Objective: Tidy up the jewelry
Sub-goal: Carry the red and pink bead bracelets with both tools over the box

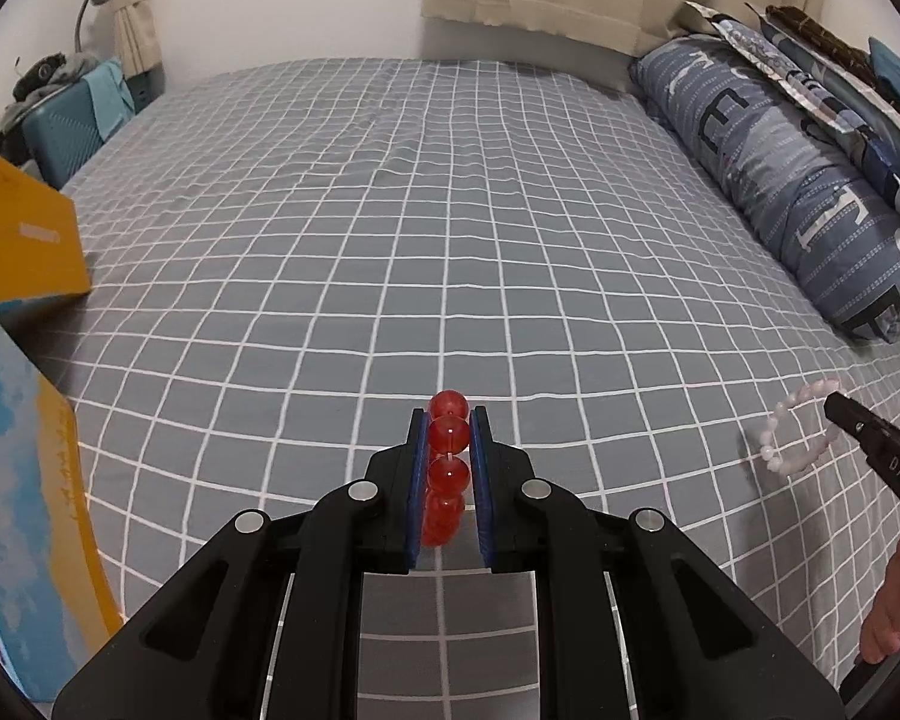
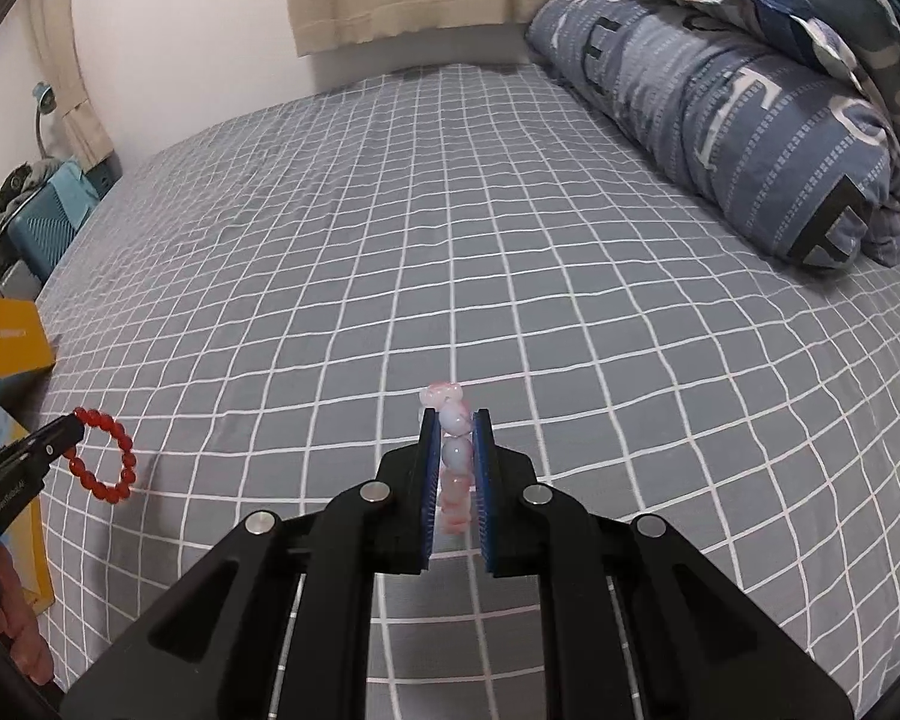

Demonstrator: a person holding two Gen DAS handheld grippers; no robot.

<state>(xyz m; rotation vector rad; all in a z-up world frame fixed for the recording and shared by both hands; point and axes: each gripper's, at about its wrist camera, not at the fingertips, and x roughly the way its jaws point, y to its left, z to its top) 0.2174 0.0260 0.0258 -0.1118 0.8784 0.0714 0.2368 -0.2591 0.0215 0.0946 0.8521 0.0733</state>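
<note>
My left gripper (image 1: pixel 449 420) is shut on a red bead bracelet (image 1: pixel 448 461) and holds it above the grey checked bedsheet (image 1: pixel 426 228). In the right wrist view the same red bracelet (image 2: pixel 103 463) hangs as a ring from the left gripper (image 2: pixel 69 433) at the far left. My right gripper (image 2: pixel 455 420) is shut on a pale pink bead bracelet (image 2: pixel 455 456), held above the sheet. In the left wrist view the pink bracelet (image 1: pixel 795 435) hangs from the right gripper (image 1: pixel 837 405) at the far right.
A yellow box (image 1: pixel 30 240) and a blue-and-yellow box (image 1: pixel 24 510) stand at the bed's left edge. A rolled blue quilt (image 1: pixel 798 180) and folded bedding lie along the right side. A teal suitcase (image 1: pixel 60 126) stands beyond the far left corner.
</note>
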